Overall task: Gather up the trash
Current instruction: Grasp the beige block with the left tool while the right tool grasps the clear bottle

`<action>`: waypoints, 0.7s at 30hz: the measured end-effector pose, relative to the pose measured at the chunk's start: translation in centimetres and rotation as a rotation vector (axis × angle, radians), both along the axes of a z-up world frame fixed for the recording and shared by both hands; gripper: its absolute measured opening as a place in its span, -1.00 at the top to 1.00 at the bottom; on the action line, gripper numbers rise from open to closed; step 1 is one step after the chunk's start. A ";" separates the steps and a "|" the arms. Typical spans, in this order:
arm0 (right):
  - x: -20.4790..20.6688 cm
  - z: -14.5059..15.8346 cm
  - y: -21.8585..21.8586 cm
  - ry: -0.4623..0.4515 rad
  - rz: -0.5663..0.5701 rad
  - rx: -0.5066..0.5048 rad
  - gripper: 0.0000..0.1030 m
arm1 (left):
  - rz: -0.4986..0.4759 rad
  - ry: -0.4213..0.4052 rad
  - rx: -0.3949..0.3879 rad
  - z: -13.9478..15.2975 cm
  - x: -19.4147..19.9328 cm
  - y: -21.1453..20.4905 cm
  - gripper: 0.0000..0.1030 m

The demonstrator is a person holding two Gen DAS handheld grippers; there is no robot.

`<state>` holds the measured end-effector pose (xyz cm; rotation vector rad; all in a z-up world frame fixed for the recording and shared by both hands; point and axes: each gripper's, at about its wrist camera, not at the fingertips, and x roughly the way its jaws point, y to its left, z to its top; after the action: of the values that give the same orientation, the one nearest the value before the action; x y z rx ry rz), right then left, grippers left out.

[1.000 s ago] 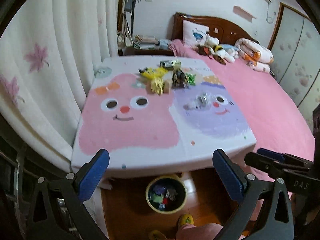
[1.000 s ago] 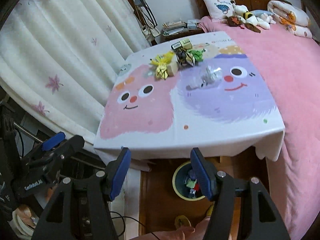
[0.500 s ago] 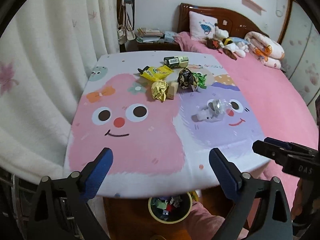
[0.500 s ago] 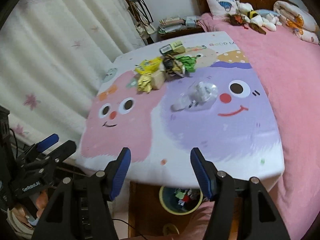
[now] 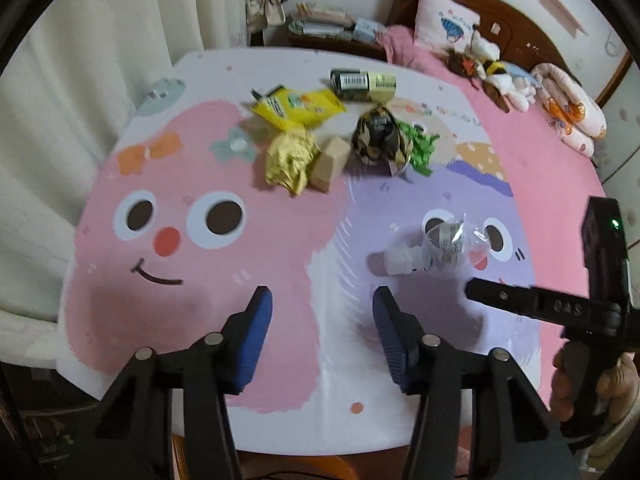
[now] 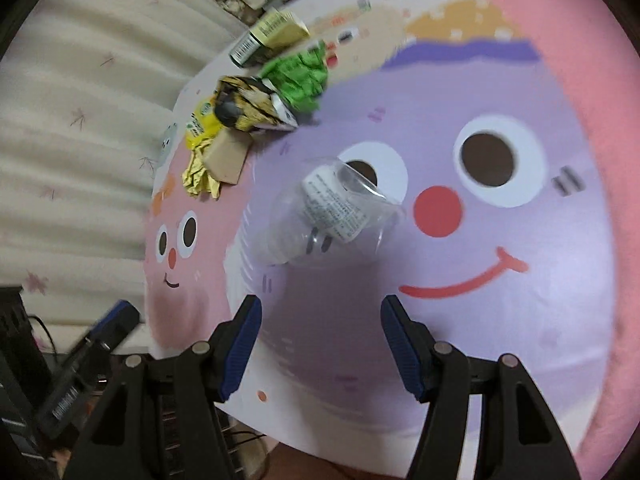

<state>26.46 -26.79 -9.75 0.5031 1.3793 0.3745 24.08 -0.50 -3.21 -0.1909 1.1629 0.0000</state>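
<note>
a low table (image 5: 280,380) covered by a cloth printed with a pink smiling face and a purple smiling face fills both views. the left gripper (image 5: 322,326) hovers over the near edge, between the two faces, its blue-padded jaws spread apart and holding nothing. the right gripper (image 6: 320,336) hangs low over the purple face, jaws likewise apart and empty.

just ahead of the right gripper lies a crushed clear plastic bottle (image 6: 332,212) with a white label, resting on one printed eye of the purple face; nothing stands between it and the jaws. in the left view the same bottle (image 5: 436,246) lies ahead and to the right.

the other trash is clustered toward the far side of the table: a yellow snack bag (image 5: 298,106), a crumpled gold foil wrapper (image 5: 290,158) touching a small tan box (image 5: 330,164), a dark gold-patterned wrapper (image 5: 378,136) beside a green crumpled wrapper (image 5: 420,148), and a pale yellow carton (image 5: 362,82) farthest back.

cream curtains (image 5: 80,80) hang to the left. a pink bed (image 5: 560,184) runs along the right, with a pillow (image 5: 444,26) and soft toys (image 5: 492,76) at its wooden headboard.
</note>
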 end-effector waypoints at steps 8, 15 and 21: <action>4.5 -1.8 0.6 0.042 -0.043 0.072 -0.21 | 0.033 0.030 0.019 -0.9 2.1 -0.3 0.03; 8.3 -1.9 1.1 0.040 -0.042 0.065 -0.21 | 0.061 0.020 0.002 -0.8 5.0 0.1 0.03; 10.1 -2.3 2.6 0.031 -0.005 0.052 -0.21 | 0.062 0.026 -0.041 -1.5 8.1 0.0 0.16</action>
<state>36.59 -24.18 -12.00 0.5572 1.4013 0.4006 32.19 -0.49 -4.71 -0.2634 1.1829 0.0331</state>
